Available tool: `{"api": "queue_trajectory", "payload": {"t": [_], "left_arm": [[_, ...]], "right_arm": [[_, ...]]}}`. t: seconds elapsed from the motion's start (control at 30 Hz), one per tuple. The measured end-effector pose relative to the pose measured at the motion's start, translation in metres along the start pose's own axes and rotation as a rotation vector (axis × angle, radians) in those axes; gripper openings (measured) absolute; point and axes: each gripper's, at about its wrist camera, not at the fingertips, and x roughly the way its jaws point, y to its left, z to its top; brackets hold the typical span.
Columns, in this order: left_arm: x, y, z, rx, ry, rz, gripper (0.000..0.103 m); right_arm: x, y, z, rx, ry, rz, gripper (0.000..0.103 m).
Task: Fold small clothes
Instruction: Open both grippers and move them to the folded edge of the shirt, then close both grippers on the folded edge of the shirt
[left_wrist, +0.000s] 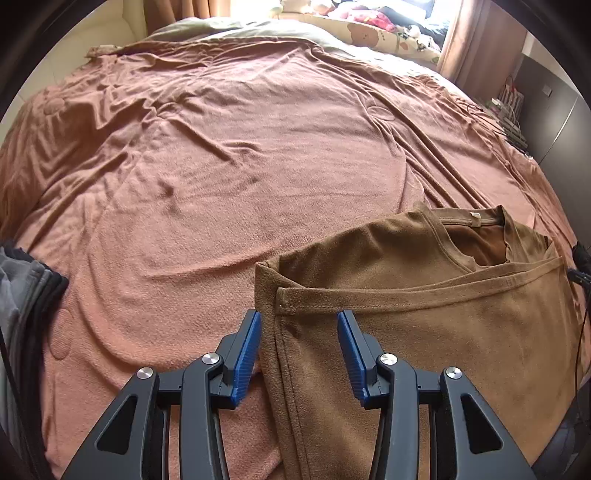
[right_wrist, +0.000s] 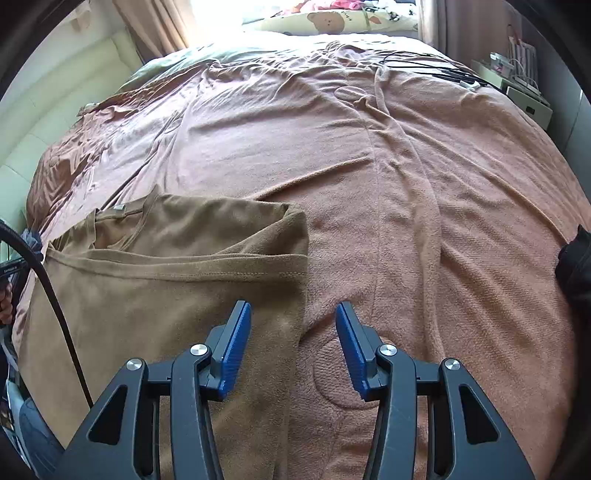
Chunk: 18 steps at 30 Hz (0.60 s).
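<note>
I see the bed (left_wrist: 221, 155) spread wide under a rumpled pink terry blanket (right_wrist: 424, 206). On its near part lies the brown shirt (left_wrist: 424, 325), folded, collar away from me. My left claw (left_wrist: 299, 317) straddles the shirt's left edge, blue pads spread, pinching nothing. My right claw (right_wrist: 293, 308) straddles the right edge, likewise spread and empty.

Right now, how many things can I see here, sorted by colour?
Brown: 1, the folded shirt on the bed.
Pinkish-brown: 1, the blanket over the bed.
Black with blue pads: 2, the left gripper and right gripper, both open over the shirt's side edges.
Total: 4
</note>
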Motion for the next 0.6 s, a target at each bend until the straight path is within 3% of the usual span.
{"api": "queue_trajectory", "payload": {"t": [0.23, 0.5, 0.6], "left_arm": [[0.013, 0.008, -0.002, -0.05, 0.004, -0.034, 0.03], [0.028, 0.017, -0.001, -0.099, 0.042, -0.08, 0.029], [0.029, 0.02, -0.001, -0.118, 0.042, -0.088, 0.014]], "right_arm": [[0.008, 0.004, 0.002, -0.013, 0.01, 0.006, 0.041], [0.021, 0.0, 0.004, 0.037, 0.028, 0.018, 0.04], [0.024, 0.0, 0.006, 0.041, 0.034, 0.026, 0.04]]}}
